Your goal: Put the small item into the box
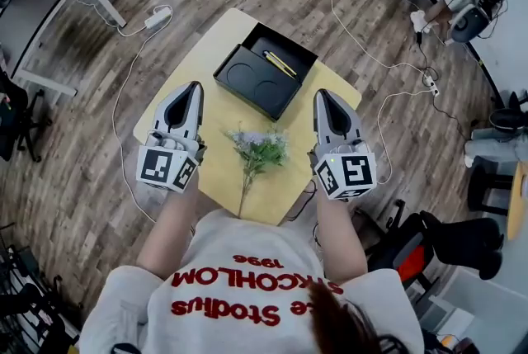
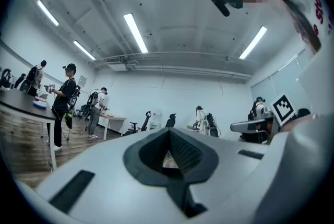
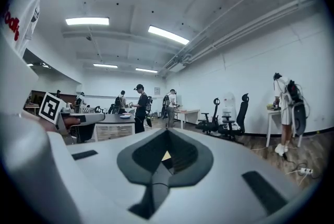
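In the left gripper view the jaws of the left gripper are seen pressed together with nothing between them. In the right gripper view the right gripper is clenched in the same way and is just as empty. Only the room is framed beyond either tip, so neither gripper is aimed at anything on the desk. In the head view the left gripper is held over the left edge of the desk and the right gripper over the right edge. Both are pointed away from the person and kept level with each other. This even, flanking stance is judged to be a ready pose, not a reach. Between them a flower sprig is laid flat, with its blooms toward the middle and its thin stem run out to the near edge. Being the only loose thing on the desk, it is taken to be the small item, and it has not yet been gripped. The box is set at the far corner, apart from the sprig, and is left open upward, presumably so that a drop can be made with one gripper. A pen is already lodged in its far half. Jaws would have to be parted before any pick-up, and the stem is thought the likeliest hold.
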### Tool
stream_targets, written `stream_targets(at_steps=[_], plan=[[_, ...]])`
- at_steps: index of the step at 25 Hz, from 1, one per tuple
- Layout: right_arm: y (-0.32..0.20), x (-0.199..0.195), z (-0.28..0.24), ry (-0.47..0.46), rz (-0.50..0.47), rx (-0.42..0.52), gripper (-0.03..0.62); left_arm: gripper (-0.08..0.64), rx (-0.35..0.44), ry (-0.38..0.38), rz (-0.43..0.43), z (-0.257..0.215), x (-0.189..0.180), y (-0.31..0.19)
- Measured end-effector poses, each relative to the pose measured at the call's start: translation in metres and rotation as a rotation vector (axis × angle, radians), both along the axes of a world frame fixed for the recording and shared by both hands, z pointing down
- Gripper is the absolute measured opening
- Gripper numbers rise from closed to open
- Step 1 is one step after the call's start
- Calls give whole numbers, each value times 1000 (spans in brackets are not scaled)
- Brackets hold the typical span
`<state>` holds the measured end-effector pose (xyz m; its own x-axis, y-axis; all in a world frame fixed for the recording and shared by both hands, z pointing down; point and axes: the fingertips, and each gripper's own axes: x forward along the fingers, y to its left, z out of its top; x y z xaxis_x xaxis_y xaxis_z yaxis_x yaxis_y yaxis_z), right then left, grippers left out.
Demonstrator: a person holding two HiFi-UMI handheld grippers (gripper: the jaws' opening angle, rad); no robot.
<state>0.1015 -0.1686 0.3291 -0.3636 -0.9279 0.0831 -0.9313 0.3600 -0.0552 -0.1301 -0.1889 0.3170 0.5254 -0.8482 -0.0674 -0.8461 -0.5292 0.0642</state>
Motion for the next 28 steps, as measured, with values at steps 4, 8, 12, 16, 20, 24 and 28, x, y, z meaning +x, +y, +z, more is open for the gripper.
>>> stream_targets(at_steps=[4, 8, 12, 16, 20, 24, 28], plan=[[36, 6, -14, -12, 52, 38, 5, 6, 24, -11, 21, -12, 6, 28], [60, 7, -26, -44, 74, 67, 5, 6, 12, 13, 34, -15, 3, 47], [81, 6, -35, -32, 81, 92, 5, 6, 16, -1, 38, -16, 1, 64], [96, 7, -39, -14, 85, 107, 5, 6, 22, -12, 39, -17, 0, 78], [100, 6, -45, -7, 78, 123, 3, 6, 27, -15, 37, -20, 0, 84], [104, 8, -45, -10, 80, 122, 4, 6, 31, -21, 41, -20, 1, 89], [104, 8, -46, -10, 82, 118, 3, 6, 33, -23, 43, -22, 2, 89]])
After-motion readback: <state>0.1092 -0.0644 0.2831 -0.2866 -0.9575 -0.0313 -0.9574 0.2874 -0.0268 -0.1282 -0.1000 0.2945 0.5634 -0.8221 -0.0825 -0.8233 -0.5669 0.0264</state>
